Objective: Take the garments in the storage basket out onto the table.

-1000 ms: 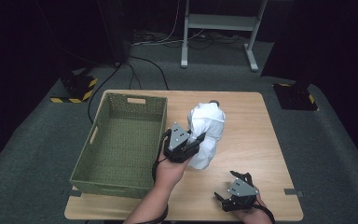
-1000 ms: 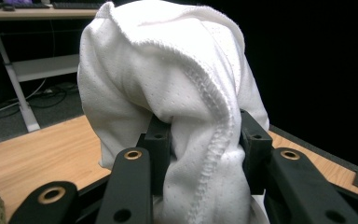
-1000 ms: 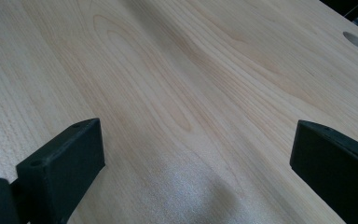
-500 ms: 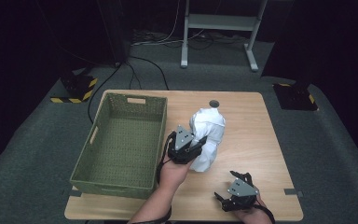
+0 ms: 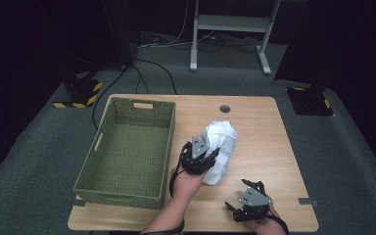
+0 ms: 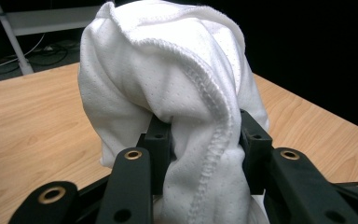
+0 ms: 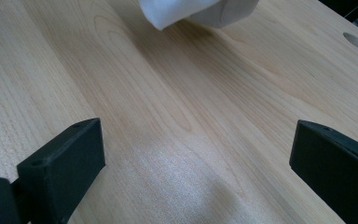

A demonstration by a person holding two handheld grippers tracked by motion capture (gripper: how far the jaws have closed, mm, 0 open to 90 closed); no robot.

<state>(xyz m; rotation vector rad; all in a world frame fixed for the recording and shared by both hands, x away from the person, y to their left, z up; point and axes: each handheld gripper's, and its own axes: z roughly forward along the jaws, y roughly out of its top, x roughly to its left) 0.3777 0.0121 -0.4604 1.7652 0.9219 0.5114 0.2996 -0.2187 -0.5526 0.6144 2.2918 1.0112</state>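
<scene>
The crumpled white mesh-fabric garment (image 5: 219,149) stands bunched on the pale wooden table (image 5: 274,142), just to the right of the green woven rectangular basket (image 5: 127,152) and apart from its wall. The bundle's long axis runs from the table's near edge toward the far edge, leaning slightly away from the basket.

The left gripper (image 5: 199,157) is clenched on the garment's near, basket-side flank: in the left gripper view a hemmed fold of the cloth (image 6: 200,154) is pinched between the two black jaws and billows up above them. Whether the bundle's lower end rests on the table or hangs just clear is hard to tell from above.

The right gripper (image 5: 247,205) sits farther from the basket, near the table's front edge, well apart from the garment; its jaws stand wide with bare wood between them.

The basket lies directly to the held garment's left, so the left hand is the nearer one; the likely move is a lift and sideways carry over the basket's right wall.
</scene>
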